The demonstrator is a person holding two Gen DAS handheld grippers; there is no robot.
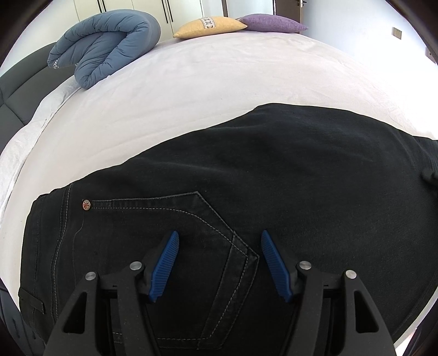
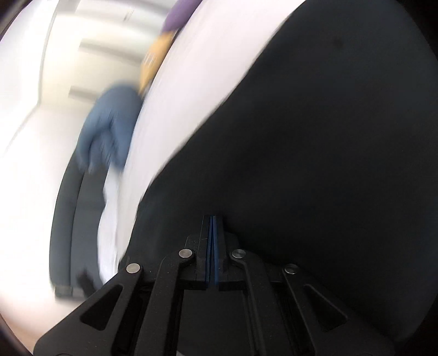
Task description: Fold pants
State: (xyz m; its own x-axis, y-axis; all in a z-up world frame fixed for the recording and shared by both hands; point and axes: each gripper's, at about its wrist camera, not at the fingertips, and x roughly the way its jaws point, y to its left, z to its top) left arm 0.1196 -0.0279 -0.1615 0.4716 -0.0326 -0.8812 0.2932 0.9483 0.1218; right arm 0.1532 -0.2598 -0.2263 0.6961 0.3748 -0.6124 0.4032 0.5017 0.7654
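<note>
Black pants lie flat on a white bed, waistband at the left, a back pocket facing up. My left gripper is open just above the pocket's tip, its blue pads apart and empty. In the blurred, tilted right wrist view the black pants fill the right side. My right gripper has its pads pressed together at the fabric's edge; whether cloth is pinched between them is hidden.
A folded blue duvet lies at the bed's far left. A yellow pillow and a purple pillow sit at the far edge. A dark bed frame runs along the left. White cupboards stand behind.
</note>
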